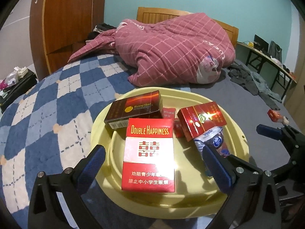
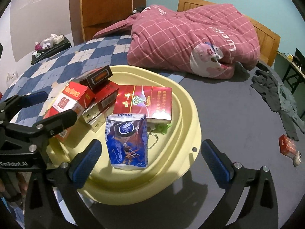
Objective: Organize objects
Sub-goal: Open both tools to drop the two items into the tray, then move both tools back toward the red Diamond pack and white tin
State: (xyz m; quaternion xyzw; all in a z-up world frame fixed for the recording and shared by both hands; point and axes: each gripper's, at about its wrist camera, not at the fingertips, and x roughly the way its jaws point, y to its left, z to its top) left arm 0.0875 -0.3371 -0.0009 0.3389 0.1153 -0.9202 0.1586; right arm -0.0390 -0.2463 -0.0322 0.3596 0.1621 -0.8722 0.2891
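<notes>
A pale yellow basin (image 1: 236, 131) sits on a bed, straddling the line where the blue-and-white checked blanket (image 1: 47, 103) meets the dark grey sheet (image 1: 247, 103), toward the near edge of the bed. Inside it lie several cigarette packs. A red-and-white Double Happiness pack (image 1: 149, 152) leans face-up at the near left of the basin. Behind it a dark Huangshan pack (image 1: 133, 110) rests on top of other red packs. To the right a glossy red pack (image 1: 202, 121) lies tilted, its near end over a blue Vinda tissue packet (image 2: 126, 143). In the right wrist view a ball chain (image 2: 153, 141) and a small green item (image 2: 162, 128) lie on the basin floor beside the tissue packet.

The left gripper (image 1: 152, 168) hangs over the near side of the basin, its jaws spread wide on either side of the Double Happiness pack without touching it. The right gripper (image 2: 150, 160) is also spread wide, empty, with the tissue packet lying between its fingers but clear of the pads.

One more small red pack (image 2: 286, 145) lies apart on the grey sheet near the bed's right edge, just beside a small white object (image 2: 297, 158). A rumpled pink checked quilt (image 1: 171, 51) is heaped at the head of the bed, with dark clothes (image 2: 276, 97) strewn to its right.
</notes>
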